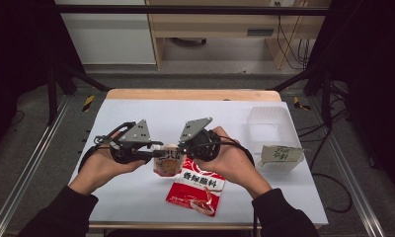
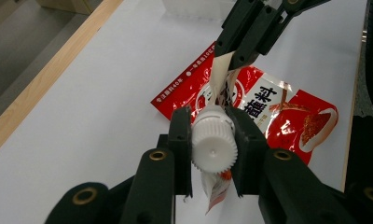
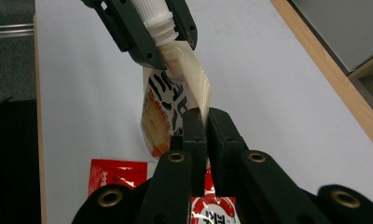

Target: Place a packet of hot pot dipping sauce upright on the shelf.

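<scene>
A small spout pouch (image 1: 168, 164) with a white ribbed cap (image 2: 214, 144) hangs just above the table between my two grippers. My left gripper (image 2: 214, 150) is shut on the cap, with a jaw pressed against each side. My right gripper (image 3: 207, 116) is shut on the pouch's pale upper edge (image 3: 196, 77), next to the spout. In the high view the left gripper (image 1: 158, 154) and the right gripper (image 1: 180, 148) meet tip to tip over the table's middle. A red sachet (image 1: 198, 190) lies flat on the white sheet, under and in front of the pouch.
A clear plastic tub (image 1: 268, 123) stands at the back right. A pale packet with green print (image 1: 280, 154) leans in front of it. The wooden table edge (image 1: 193, 94) runs along the far side. The white sheet (image 1: 136, 113) lies bare at left and behind the grippers.
</scene>
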Available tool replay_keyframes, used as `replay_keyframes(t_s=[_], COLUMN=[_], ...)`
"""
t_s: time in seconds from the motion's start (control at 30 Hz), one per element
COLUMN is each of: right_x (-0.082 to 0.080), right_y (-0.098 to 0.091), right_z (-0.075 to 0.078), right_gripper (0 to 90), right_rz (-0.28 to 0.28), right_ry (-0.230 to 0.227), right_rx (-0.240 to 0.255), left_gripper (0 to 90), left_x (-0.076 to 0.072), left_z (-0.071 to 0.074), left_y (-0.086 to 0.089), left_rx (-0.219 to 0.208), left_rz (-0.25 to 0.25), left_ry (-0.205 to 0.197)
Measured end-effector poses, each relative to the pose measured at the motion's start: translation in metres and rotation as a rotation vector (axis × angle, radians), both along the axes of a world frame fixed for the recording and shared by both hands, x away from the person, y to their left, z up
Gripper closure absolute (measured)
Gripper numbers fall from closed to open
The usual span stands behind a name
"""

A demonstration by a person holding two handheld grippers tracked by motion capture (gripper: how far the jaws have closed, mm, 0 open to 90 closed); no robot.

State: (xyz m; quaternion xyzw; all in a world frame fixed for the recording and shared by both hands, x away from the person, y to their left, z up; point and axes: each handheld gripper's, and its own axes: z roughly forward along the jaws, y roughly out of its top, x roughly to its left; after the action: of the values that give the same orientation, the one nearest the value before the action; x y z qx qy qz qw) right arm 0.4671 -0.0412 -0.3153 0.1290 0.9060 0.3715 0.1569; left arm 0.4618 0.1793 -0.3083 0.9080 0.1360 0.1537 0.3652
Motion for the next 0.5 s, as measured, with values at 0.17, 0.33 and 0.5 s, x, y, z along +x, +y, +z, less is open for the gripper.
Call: replay_keyframes(t_s=[0.17, 0.33, 0.5], right_x=[0.0005, -0.0014, -0.0017], right_y=[-0.0039, -0.0031, 0.0005], right_z=[0.0012, 0.0015, 0.0016], right_gripper=[76.5, 62.3, 54.3], right_rz=[0.007, 0.021, 0.040], right_ry=[-0.003, -0.038, -0.056], right_rx=[-0.028, -0.090, -0.119], left_gripper=[72.8, 72.9, 72.9], left_x=[-0.0011, -0.0025, -0.0032], left_z=[0.0004, 0.0006, 0.0001], left_y=[-0.0056, -0.0080, -0.0101], left_rx=[0.019, 0.014, 0.015], left_rz=[-0.016, -0.026, -0.036], left_ry=[-0.005, -0.008, -0.009])
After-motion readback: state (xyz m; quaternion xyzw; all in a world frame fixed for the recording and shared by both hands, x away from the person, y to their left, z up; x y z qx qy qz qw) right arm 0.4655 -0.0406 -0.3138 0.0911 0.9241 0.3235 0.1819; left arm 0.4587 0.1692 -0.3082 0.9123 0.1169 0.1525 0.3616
